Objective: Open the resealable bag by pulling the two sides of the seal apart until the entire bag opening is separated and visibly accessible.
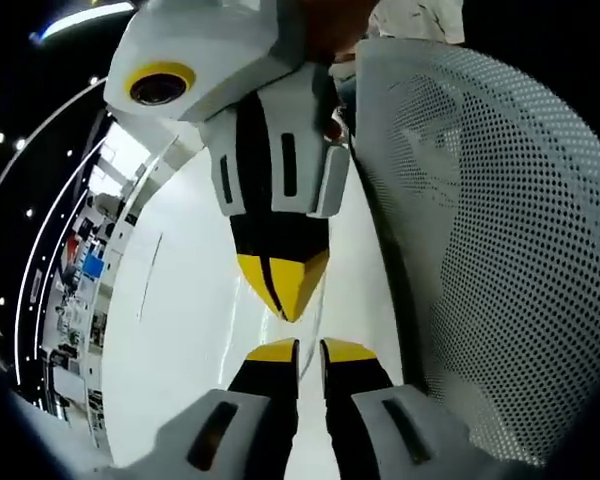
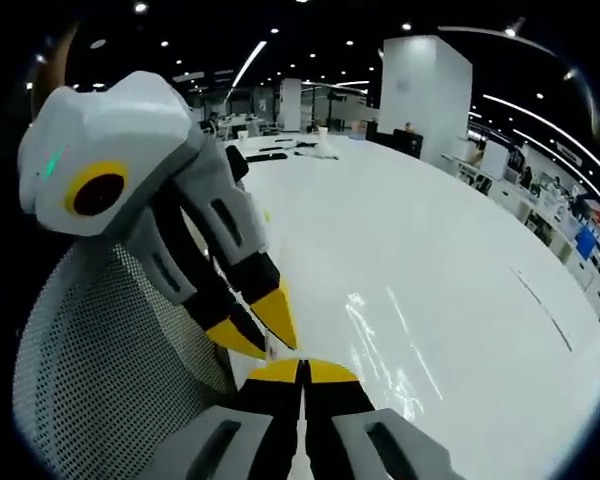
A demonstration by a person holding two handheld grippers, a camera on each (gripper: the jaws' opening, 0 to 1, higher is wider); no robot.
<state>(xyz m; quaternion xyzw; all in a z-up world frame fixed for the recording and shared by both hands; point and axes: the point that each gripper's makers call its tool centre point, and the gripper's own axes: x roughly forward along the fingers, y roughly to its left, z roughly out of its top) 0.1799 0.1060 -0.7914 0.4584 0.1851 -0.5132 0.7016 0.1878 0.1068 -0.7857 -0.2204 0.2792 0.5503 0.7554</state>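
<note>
The clear resealable bag [image 2: 380, 335] is barely visible. It shows as wrinkled glints of film over the white table [image 2: 450, 250], just right of the meeting fingertips. In the right gripper view my right gripper [image 2: 304, 368] rises from the bottom with its yellow tips pressed together. My left gripper [image 2: 262, 325] comes in from the left, its tips almost touching the right one's. In the left gripper view my left gripper [image 1: 310, 350] stands nearly closed with a thin slit between the tips. The right gripper [image 1: 285, 288] points down at it from above, shut. The bag's seal between the tips is too thin to make out.
A grey mesh chair back [image 1: 490, 230] stands close beside the grippers, and it is also the chair back [image 2: 110, 350] at the left. The glossy table stretches far ahead. Small items [image 2: 290, 150] lie at its far end, and office shelves [image 1: 80, 280] stand beyond.
</note>
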